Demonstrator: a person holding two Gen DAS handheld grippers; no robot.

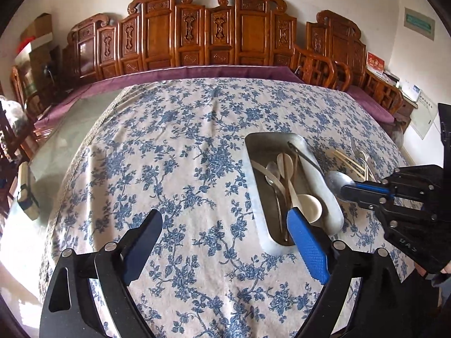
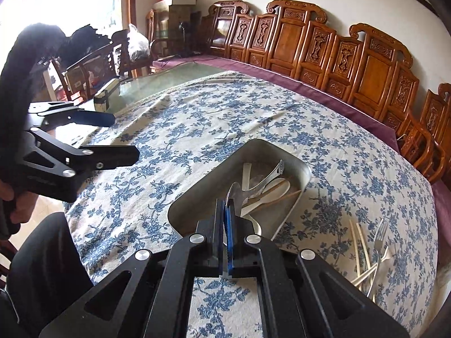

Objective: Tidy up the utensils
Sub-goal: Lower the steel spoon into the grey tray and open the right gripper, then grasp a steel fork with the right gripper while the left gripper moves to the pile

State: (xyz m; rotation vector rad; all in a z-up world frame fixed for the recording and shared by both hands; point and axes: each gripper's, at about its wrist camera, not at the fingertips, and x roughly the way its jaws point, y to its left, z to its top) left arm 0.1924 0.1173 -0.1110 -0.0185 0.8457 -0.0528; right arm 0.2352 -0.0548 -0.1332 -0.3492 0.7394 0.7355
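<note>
A metal tray [image 1: 258, 143] [image 2: 194, 197] sits on the floral tablecloth and holds several spoons, white and metal, and tongs. My right gripper [image 1: 348, 190] [image 2: 225, 205] is shut on a metal spoon [image 1: 338, 181] [image 2: 235, 194] and holds it over the tray's right rim. My left gripper [image 1: 225, 225] [image 2: 124, 135] is open and empty, low over the cloth to the left of the tray's near end. Loose chopsticks [image 1: 348, 160] [image 2: 359, 250] and forks [image 1: 359, 153] [image 2: 379, 249] lie on the cloth to the right of the tray.
The table [image 1: 174, 152] has a blue floral cloth; bare glass [image 1: 70, 129] shows at its left end with a small box [image 1: 26, 191] on it. Carved wooden chairs [image 1: 197, 33] line the wall behind.
</note>
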